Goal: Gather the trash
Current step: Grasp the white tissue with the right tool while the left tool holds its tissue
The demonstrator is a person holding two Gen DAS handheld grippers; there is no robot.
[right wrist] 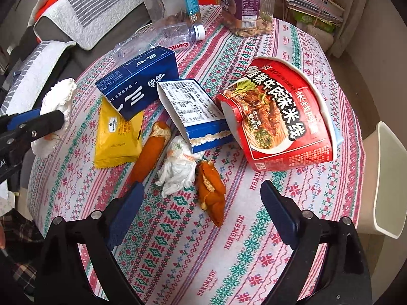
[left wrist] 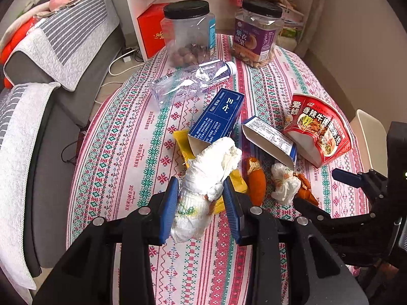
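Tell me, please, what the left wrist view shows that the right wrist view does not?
Only the left wrist view shows the black jar lids whole and the left gripper shut on the large tissue wad from behind. Only the right wrist view shows the whole yellow wrapper and the open right gripper above the tablecloth. Both show the red noodle bowl, blue boxes, orange peels and small tissue.
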